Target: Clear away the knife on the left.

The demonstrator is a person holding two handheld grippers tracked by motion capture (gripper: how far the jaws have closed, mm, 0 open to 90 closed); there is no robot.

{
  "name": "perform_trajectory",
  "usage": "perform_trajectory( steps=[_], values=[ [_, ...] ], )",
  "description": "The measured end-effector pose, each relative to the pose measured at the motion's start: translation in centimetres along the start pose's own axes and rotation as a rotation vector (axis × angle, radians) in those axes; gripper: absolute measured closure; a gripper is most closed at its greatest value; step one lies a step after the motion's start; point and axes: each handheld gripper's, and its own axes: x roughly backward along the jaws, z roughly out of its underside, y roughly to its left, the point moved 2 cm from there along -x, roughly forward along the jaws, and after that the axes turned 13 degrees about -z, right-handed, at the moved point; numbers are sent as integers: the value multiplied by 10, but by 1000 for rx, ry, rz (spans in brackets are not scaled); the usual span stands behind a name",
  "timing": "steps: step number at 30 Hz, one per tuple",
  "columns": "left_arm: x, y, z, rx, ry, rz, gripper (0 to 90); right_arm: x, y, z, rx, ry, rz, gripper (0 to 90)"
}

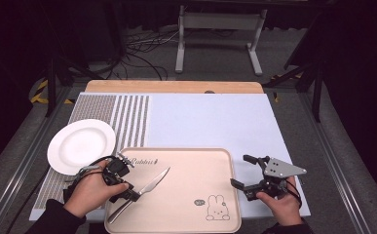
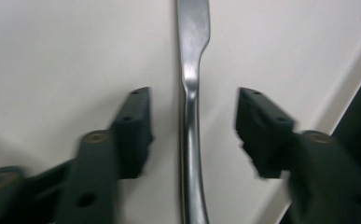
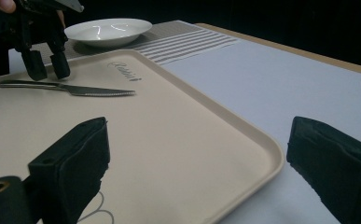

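Beige tray (image 1: 186, 195) bears a slim steel knife (image 1: 142, 192) between the left gripper's (image 1: 122, 187) parted, untouching fingers (image 2: 134, 130).

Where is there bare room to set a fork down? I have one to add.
The tray is bare right of the knife, up to the rabbit drawing. The mat beyond the tray is free too. It is crowded at the tray's left, where the left gripper straddles the knife beside the plate.

A steel table knife (image 1: 144, 189) lay flat on a beige tray (image 1: 191, 156). Its serrated blade pointed toward the tray's middle, handle near the left edge.
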Motion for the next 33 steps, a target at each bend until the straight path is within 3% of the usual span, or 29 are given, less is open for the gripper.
perform_trajectory(
  steps=[3,7,9,11,13,14,16,21,33],
  values=[
    [3,-4,-5,-55,-61,-39,229,0,0,0,-1,-1,0,67],
    [4,-9,-10,-140,-142,-48,255,0,0,0,1,-1,-2,68],
    [3,-13,-13,-166,-177,-40,365,0,0,0,0,0,-3,68],
    [2,-14,-15,-176,-208,-36,581,0,0,0,1,-1,-5,68],
    [0,-16,-18,-192,-230,-29,717,0,0,0,1,-2,-4,68],
    [-1,-17,-18,-195,-232,-18,829,0,0,0,0,-1,-5,69],
    [-4,-20,-20,-213,-238,-2,900,0,0,0,0,-2,-5,70],
    [-13,-24,-23,-230,-224,31,900,0,0,0,0,0,-7,70],
    [-32,-21,-22,-248,-195,48,900,0,0,0,-1,1,-11,71]
  ],
)
